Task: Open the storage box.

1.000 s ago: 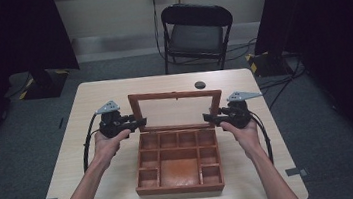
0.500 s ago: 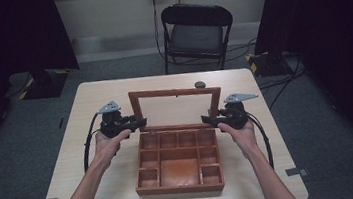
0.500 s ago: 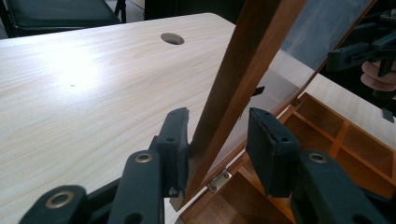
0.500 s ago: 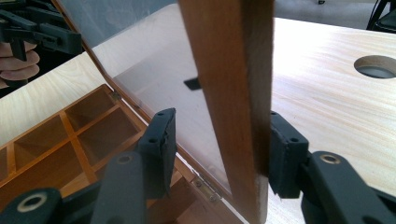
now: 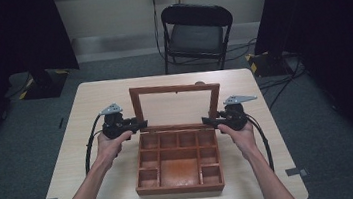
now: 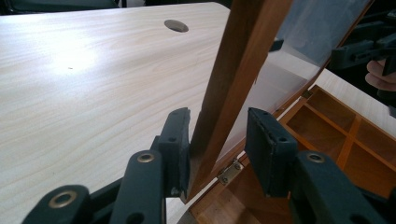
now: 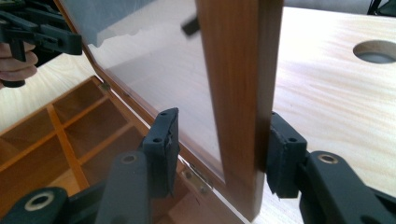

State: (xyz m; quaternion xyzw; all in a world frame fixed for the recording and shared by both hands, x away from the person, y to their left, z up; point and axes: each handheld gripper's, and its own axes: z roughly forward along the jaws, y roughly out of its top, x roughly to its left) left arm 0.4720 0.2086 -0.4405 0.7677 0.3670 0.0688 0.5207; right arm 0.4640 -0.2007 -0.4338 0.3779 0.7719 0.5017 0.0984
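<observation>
Left gripper (image 5: 140, 126): jaws parted astride the left side rail of the glass-paned lid (image 5: 175, 104), outer pad touching wood, inner pad apart. Right gripper (image 5: 208, 121): jaws likewise parted astride the lid's right rail, 1 pad touching. Lid: raised further than 1 s ago, now near upright at the rear of the wooden compartment box (image 5: 179, 159). Box: unmoved, mid-table (image 5: 90, 107), compartments bare. Folding chair (image 5: 196, 32): beyond the box.

One wooden box (image 5: 179, 162) (lid up), one chair (image 5: 196, 33), one table (image 5: 90, 109)
</observation>
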